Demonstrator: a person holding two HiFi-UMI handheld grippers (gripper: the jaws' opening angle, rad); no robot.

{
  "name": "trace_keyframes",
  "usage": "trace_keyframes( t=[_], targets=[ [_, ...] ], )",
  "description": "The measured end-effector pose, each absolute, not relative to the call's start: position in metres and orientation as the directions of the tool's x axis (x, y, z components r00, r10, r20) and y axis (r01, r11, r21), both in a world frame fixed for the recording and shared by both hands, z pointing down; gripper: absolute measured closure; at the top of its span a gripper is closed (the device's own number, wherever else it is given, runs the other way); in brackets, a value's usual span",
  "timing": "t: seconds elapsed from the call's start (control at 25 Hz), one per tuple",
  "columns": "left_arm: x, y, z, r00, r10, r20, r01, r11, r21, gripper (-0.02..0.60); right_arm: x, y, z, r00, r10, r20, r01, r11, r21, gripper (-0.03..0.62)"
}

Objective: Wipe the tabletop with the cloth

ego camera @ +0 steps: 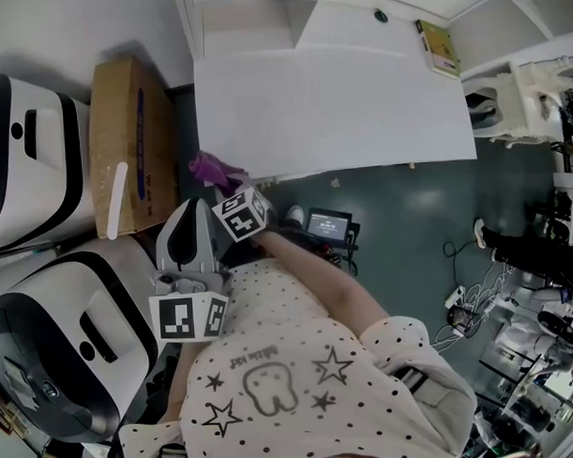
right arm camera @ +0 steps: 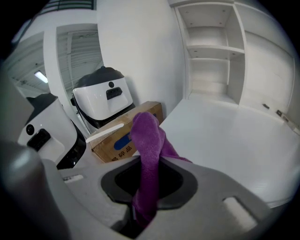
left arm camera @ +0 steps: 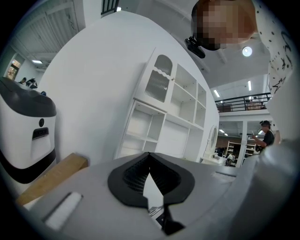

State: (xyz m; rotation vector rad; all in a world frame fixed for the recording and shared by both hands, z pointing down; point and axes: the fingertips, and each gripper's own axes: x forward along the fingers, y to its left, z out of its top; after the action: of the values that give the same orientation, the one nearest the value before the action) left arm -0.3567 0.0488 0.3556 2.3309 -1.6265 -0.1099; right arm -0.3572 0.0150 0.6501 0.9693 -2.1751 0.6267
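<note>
L gripper (ego camera: pixel 187 217) nearest, short of the white tabletop's (ego camera: pixel 338 99) near-left corner, jaws pressed together w/ nothing btwn. R gripper (right arm camera: pixel 149 164) just ahead, by that same corner, clamped on purple cloth (right arm camera: pixel 147 133). Cloth bunches up past the jaw tips; can't tell if it touches the top. Cardboard box (ego camera: pixel 133 144) left of tabletop. White shelf unit (right arm camera: pixel 211 47) at its far side.

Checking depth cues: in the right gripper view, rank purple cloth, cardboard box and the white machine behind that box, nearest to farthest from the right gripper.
1. purple cloth: clamped in the right gripper tongs.
2. cardboard box: ahead, to the left.
3. white machine: left, behind the box.
</note>
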Motion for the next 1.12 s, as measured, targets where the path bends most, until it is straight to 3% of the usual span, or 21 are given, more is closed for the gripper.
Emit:
trace_keyframes(
  t=[0.16,0.44,0.8,1.12],
  targets=[
    [-0.352,0.044,0.353,0.386,-0.917,0.096,-0.894,-0.347,0.282,0.588,-0.355,0.011,0.634,-0.567,-0.471,0.676,-0.756,0.624,-0.199,0.531],
    [-0.32,0.033,0.356,0.488,-0.869,0.085,-0.846,-0.447,0.291,0.587,-0.285,-0.025,0.564,-0.517,-0.702,0.49,-0.846,0.507,-0.167,0.531],
    [-0.24,0.019,0.354,0.572,-0.817,0.07,-0.798,-0.535,0.277,0.588,-0.138,-0.031,0.554,-0.328,-0.787,0.522,-0.944,0.287,-0.161,0.531],
    [-0.139,0.012,0.346,0.535,-0.843,0.055,-0.82,-0.502,0.276,0.588,-0.024,-0.031,0.549,-0.339,-0.766,0.547,-0.941,0.289,-0.177,0.531]
  ],
)
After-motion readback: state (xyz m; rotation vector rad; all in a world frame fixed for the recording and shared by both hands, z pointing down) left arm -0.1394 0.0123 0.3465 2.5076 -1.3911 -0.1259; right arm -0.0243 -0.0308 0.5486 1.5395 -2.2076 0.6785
